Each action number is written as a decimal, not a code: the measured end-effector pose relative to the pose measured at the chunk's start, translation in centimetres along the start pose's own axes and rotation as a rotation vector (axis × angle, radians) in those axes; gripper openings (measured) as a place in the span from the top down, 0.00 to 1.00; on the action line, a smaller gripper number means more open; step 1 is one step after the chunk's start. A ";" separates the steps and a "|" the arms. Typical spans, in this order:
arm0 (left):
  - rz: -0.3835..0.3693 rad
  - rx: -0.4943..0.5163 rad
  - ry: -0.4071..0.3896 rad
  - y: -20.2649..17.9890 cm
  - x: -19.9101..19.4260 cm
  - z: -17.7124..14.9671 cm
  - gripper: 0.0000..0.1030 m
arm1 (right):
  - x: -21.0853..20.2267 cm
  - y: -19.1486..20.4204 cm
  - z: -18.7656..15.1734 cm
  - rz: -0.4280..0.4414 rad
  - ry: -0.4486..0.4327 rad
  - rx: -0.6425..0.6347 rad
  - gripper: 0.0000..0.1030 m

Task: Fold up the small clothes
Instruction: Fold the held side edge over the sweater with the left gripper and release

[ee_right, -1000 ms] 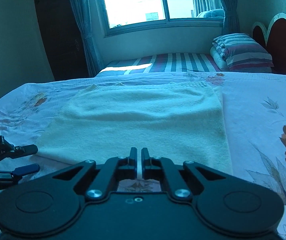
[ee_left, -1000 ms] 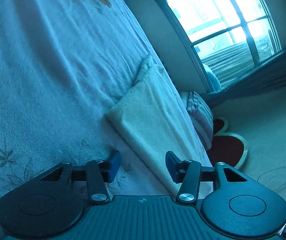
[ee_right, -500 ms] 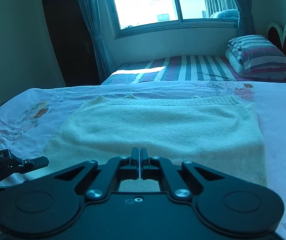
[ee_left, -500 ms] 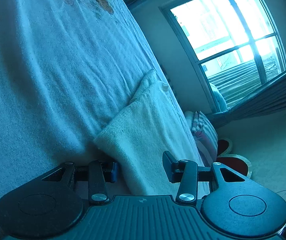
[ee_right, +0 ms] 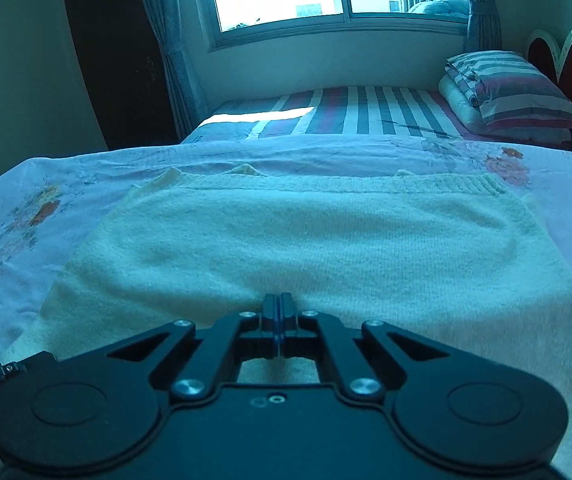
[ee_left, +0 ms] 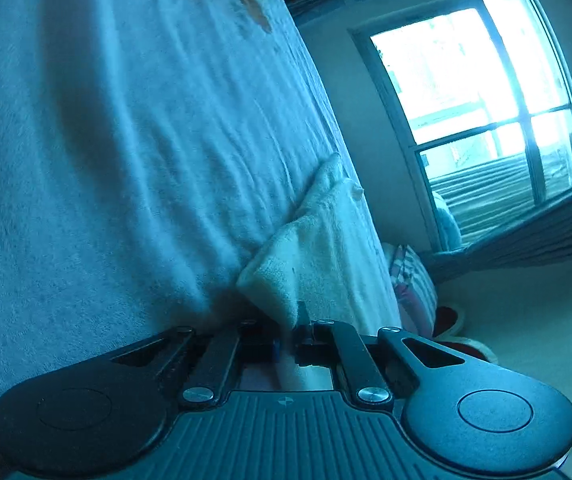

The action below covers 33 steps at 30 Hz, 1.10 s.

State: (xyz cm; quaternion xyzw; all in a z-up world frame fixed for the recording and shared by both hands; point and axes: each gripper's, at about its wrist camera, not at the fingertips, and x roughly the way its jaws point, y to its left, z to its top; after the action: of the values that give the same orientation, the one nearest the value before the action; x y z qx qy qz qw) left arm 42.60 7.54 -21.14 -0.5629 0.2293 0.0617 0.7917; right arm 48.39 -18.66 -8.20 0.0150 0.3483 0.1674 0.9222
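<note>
A cream sweater [ee_right: 305,248] lies flat on the bed [ee_right: 66,208], near its front edge. The left claw [ee_left: 286,346] has just clamped shut on the sweater's near corner. The right claw [ee_right: 277,320] is closed on its near edge.

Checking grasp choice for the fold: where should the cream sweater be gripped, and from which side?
By its near corners, coming in low from the near edge. The sweater lies flat on the bedspread, and only its folded corner offers thickness to pinch.
</note>
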 end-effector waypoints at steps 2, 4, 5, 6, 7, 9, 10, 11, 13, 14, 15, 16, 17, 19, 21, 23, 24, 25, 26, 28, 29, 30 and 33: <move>-0.001 0.030 0.002 -0.2 0.0 -0.1 0.95 | -0.3 0.2 0.1 -0.003 -0.007 0.002 0.97; -0.006 0.026 0.015 -0.1 0.2 0.0 0.94 | 0.1 0.2 0.0 -0.013 0.007 0.005 0.98; -0.011 0.018 0.014 0.1 0.3 0.1 0.94 | 0.4 0.2 -0.1 -0.020 0.013 0.007 0.99; -0.013 0.016 0.012 0.1 0.3 0.1 0.93 | 0.5 0.3 -0.1 -0.024 0.013 0.006 0.99; -0.011 0.022 0.011 0.0 0.4 0.1 0.93 | 0.6 0.4 -0.1 -0.027 0.016 0.003 0.99; -0.008 0.041 0.014 -0.1 0.5 0.1 0.93 | 0.6 0.6 -0.1 -0.033 0.023 -0.003 0.99; -0.011 0.048 0.013 -0.2 0.6 0.0 0.93 | 0.7 0.5 -0.2 -0.032 0.026 0.001 0.99; -0.012 0.055 0.008 0.0 0.5 -0.1 0.94 | 0.7 0.5 -0.3 -0.032 0.029 0.004 0.99; 0.007 0.110 -0.014 -0.7 0.0 -0.3 0.94 | 0.8 0.5 -0.4 -0.034 0.030 -0.003 0.99; 0.006 0.143 -0.026 -1.1 -0.3 -0.4 0.94 | 0.8 0.6 -0.4 -0.035 0.030 -0.008 0.99; 0.001 0.170 -0.033 -1.5 -0.4 -0.5 0.94 | 0.9 0.6 -0.5 -0.034 0.031 -0.011 0.99; -0.006 0.208 -0.034 -2.0 -0.8 -0.4 0.94 | 0.9 0.5 -0.5 -0.031 0.033 -0.007 0.99; -0.009 0.232 -0.031 -2.4 -0.9 -0.4 0.94 | 0.9 0.4 -0.4 -0.028 0.035 -0.004 0.99; -0.028 0.278 -0.021 -3.4 -1.4 0.0 0.94 | 1.1 0.2 -0.4 -0.017 0.038 0.010 1.00; -0.059 0.325 -0.008 -4.7 -1.6 0.4 0.94 | 1.2 0.0 -0.3 -0.009 0.039 0.020 1.00; -0.066 0.403 0.005 -6.4 -1.7 0.6 0.94 | 1.2 -0.2 -0.4 0.001 0.035 0.030 1.00; -0.070 0.433 0.020 -7.1 -1.5 0.6 0.94 | 1.1 -0.5 -0.5 0.014 0.029 0.037 1.00; -0.077 0.461 0.050 -7.8 -1.2 0.5 0.94 | 1.0 -0.9 -0.6 0.032 0.030 0.053 1.00; -0.073 0.498 0.063 -8.6 -1.1 0.3 0.94 | 0.7 -1.6 -0.5 0.053 0.034 0.094 1.00; -0.084 0.576 0.101 -10.6 -0.3 -0.5 0.94 | -1.6 -3.8 -0.7 0.095 -0.042 0.212 0.92; -0.084 0.609 0.105 -11.4 -0.2 -1.0 0.94 | -2.8 -5.0 -1.1 0.091 -0.077 0.250 0.87; -0.087 0.648 0.110 -12.4 -0.2 -1.5 0.94 | -3.4 -6.0 -1.4 0.094 -0.080 0.278 0.88; -0.097 0.772 0.137 -15.8 0.4 -4.0 0.94 | -6.3 -9.9 -2.5 0.074 -0.115 0.340 0.88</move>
State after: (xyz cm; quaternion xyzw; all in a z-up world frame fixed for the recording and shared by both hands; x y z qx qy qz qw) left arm 47.42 -1.89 -8.78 -0.2366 0.2611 -0.1045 0.9300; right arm 45.30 -30.23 -7.49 0.1930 0.3175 0.1391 0.9179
